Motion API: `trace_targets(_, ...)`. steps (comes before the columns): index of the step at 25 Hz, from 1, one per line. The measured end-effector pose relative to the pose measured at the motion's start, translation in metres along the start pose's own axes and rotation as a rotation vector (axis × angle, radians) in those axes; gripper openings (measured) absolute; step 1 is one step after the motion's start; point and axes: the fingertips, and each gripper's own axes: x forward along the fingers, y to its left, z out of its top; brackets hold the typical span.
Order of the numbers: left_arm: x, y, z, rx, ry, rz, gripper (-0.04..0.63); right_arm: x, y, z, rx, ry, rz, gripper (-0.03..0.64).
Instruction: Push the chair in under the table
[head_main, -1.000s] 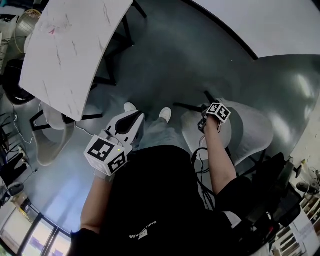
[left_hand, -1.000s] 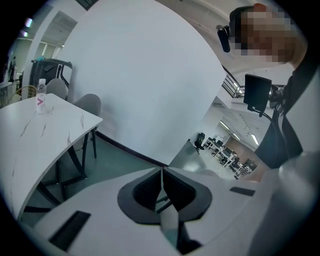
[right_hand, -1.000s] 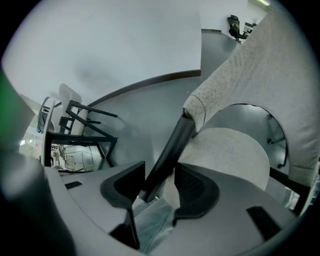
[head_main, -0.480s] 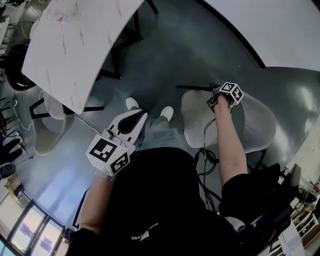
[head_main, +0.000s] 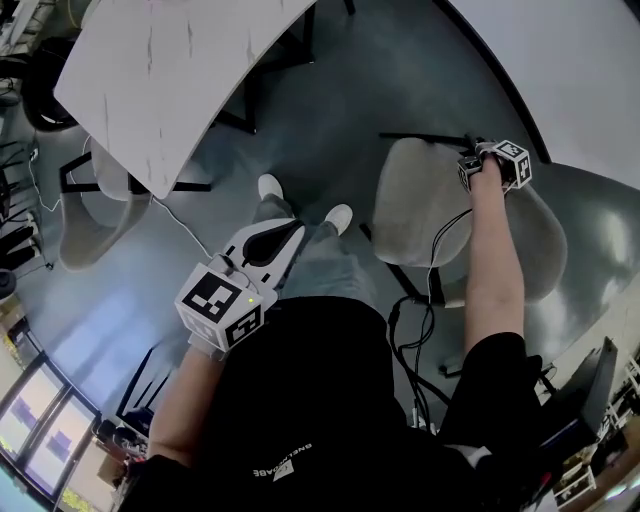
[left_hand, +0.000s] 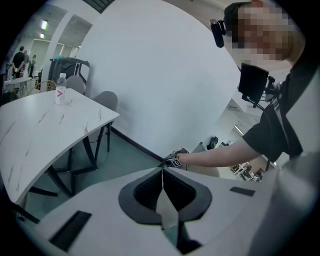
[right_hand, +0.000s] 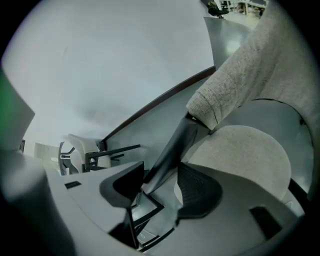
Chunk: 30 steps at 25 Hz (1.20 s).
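Note:
A grey upholstered chair (head_main: 420, 215) stands on the floor to the right of my feet. My right gripper (head_main: 478, 168) is at its far upper edge. In the right gripper view the jaws (right_hand: 160, 185) are shut on a black frame strut (right_hand: 175, 142) that runs up to the fabric back (right_hand: 245, 70), with the seat (right_hand: 245, 150) beyond. The white marble table (head_main: 170, 80) lies at the upper left, apart from the chair. My left gripper (head_main: 272, 242) is shut and empty, held over my legs; its closed tips (left_hand: 162, 172) point toward the right gripper (left_hand: 175, 160).
Another grey chair (head_main: 85, 230) sits at the table's near left edge among black table legs (head_main: 235, 120). A water bottle (left_hand: 61, 90) stands on the tabletop (left_hand: 45, 125). A curved white wall (head_main: 560, 70) bounds the floor at the upper right. A cable (head_main: 425, 300) hangs from my right arm.
The right gripper has moved up and to the right in the head view, and the chair has shifted along with it. The left gripper has stayed in place, shut.

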Motion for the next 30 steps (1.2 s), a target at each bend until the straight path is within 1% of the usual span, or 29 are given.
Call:
trace_targets(3, -0.001, 0.003, -0.003, -0.013, -0.002, 0.015, 0.0, 0.006, 0.011, 0.021, 0.04, -0.023, 0.019, 0.201)
trace_targets(7, 0.001, 0.006, -0.007, -0.022, 0.005, 0.033, 0.0, 0.01, 0.017, 0.041, 0.182, -0.061, 0.086, 0.198)
trace_targets(8, 0.003, 0.006, -0.008, -0.021, 0.007, 0.033, 0.0, 0.01, 0.018, 0.044, 0.184, -0.068, 0.103, 0.196)
trace_targets(11, 0.008, 0.005, -0.012, -0.019, 0.007, 0.021, 0.0, 0.01, 0.019, 0.043, 0.113, -0.082, 0.154, 0.198)
trace_targets(13, 0.011, 0.003, -0.012, -0.015, 0.006, 0.011, 0.0, 0.008, 0.02, 0.037, 0.09, -0.094, 0.197, 0.199)
trace_targets(15, 0.014, -0.001, -0.01, -0.008, 0.005, 0.008, 0.0, 0.006, 0.021, 0.026, 0.091, -0.075, 0.236, 0.199)
trace_targets(17, 0.016, -0.004, -0.006, 0.004, 0.003, -0.002, 0.0, 0.005, 0.017, 0.01, 0.051, -0.026, 0.245, 0.198)
trace_targets(18, 0.018, -0.006, -0.004, 0.012, 0.002, -0.015, 0.0, 0.004, 0.011, 0.0, -0.003, 0.002, 0.236, 0.198)
trace_targets(19, 0.02, -0.009, -0.001, 0.022, 0.004, -0.033, 0.0, 0.001, 0.004, -0.01, -0.078, 0.028, 0.224, 0.198)
trace_targets(21, 0.025, -0.016, 0.004, 0.047, 0.015, -0.075, 0.0, -0.013, -0.002, -0.037, -0.267, 0.081, 0.213, 0.198)
trace_targets(25, 0.035, -0.033, 0.006, 0.092, 0.048, -0.156, 0.0, -0.054, -0.003, -0.106, -0.643, 0.206, 0.222, 0.188)
trace_targets(26, 0.037, -0.037, 0.005, 0.102, 0.056, -0.177, 0.0, -0.065, -0.004, -0.121, -0.726, 0.216, 0.217, 0.169)
trace_targets(28, 0.042, -0.048, 0.004, 0.129, 0.072, -0.224, 0.0, -0.089, -0.008, -0.147, -0.872, 0.201, 0.203, 0.131)
trace_targets(30, 0.046, -0.06, 0.003, 0.164, 0.09, -0.278, 0.0, -0.113, -0.015, -0.169, -0.996, 0.168, 0.188, 0.117)
